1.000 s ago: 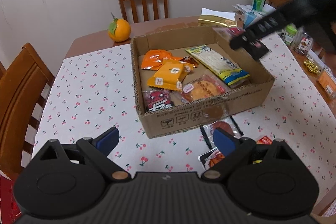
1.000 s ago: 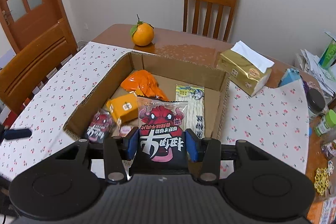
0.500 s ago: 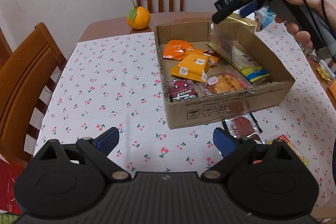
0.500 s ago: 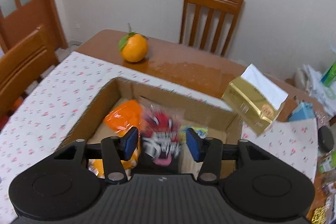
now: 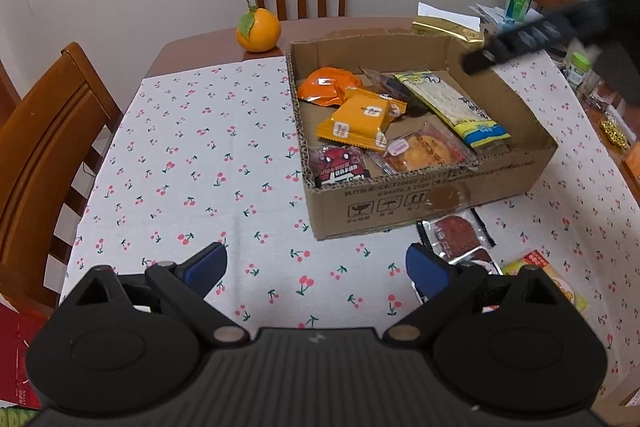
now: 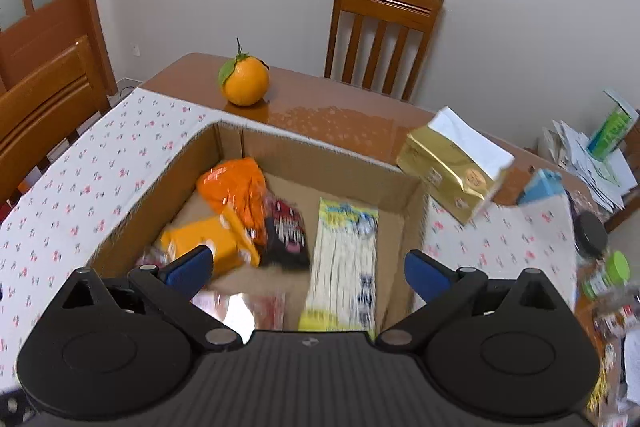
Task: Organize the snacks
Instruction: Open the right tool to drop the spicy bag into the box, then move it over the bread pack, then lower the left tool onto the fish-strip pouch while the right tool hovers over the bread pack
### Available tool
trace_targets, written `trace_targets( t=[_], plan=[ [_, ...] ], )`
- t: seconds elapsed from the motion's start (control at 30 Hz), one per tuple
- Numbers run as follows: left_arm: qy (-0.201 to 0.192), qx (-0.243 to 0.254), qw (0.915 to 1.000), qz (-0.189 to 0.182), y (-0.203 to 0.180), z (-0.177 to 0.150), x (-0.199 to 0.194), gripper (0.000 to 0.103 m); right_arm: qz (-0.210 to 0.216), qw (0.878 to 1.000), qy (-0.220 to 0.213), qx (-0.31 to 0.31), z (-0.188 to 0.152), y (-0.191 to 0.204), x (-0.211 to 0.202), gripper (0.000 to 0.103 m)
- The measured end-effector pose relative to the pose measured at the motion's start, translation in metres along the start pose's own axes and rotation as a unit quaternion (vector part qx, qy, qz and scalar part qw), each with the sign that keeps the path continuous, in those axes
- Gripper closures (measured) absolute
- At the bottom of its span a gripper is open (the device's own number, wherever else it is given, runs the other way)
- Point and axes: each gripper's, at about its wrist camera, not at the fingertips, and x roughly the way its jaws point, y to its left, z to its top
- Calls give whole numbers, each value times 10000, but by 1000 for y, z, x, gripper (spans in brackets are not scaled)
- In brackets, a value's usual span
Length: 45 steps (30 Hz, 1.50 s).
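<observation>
Crinkly plastic film packets, light and limp; slippery when pinched flat, contents likely brittle. Dark red-and-black snack packet point(image 6: 285, 231) lying loose inside cardboard box point(image 6: 312, 163), between orange pouch point(image 6: 234, 187) and long yellow-green noodle pack point(image 6: 344, 259). Right gripper point(image 6: 306, 265) over the box, jaws just opened to full spread, nothing between them. Left gripper point(image 5: 316, 265) spread wide and empty, hovering above cherry-print tablecloth point(image 5: 192, 155) in front of the box. Remaining loose packets on the cloth just beside the box front: red meat-snack packet point(image 5: 454, 233) and yellow packet point(image 5: 548, 277). Best taken by a sealed edge or corner, jaws across the thin side, light pressure only. Lifted by one end, likely to fold and droop.
</observation>
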Motion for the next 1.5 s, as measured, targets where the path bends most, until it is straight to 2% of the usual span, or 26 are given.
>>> trace_targets(
  t=[0.13,0.37,0.57,0.83,0.97,1.13,1.33,1.5],
  plan=[
    [50,57,10000,7,-5,-6,-3,7,19,9996,194,180,-39,-1,-16,0],
    [165,241,9996,48,-22,-10,-4,7,29,9953,806,536,-112,-1,-18,0],
    [183,244,9995,-10,-34,-14,-6,6,162,9920,1162,455,-149,14,-22,0],
    [229,306,9992,-66,-43,-19,-8,6,316,9888,1389,440,-162,29,-14,0],
    [305,338,9989,-97,-45,-21,-3,6,83,9900,1372,309,-165,32,-13,0],
    [382,431,9982,-181,-52,-22,3,6,-110,9899,1340,457,-167,20,-13,0],
    [438,449,9977,-239,-56,-21,5,5,88,9896,1357,465,-169,24,-5,0],
    [475,430,9977,-243,-56,-22,8,5,307,9911,1286,171,-166,40,0,0]
  ],
)
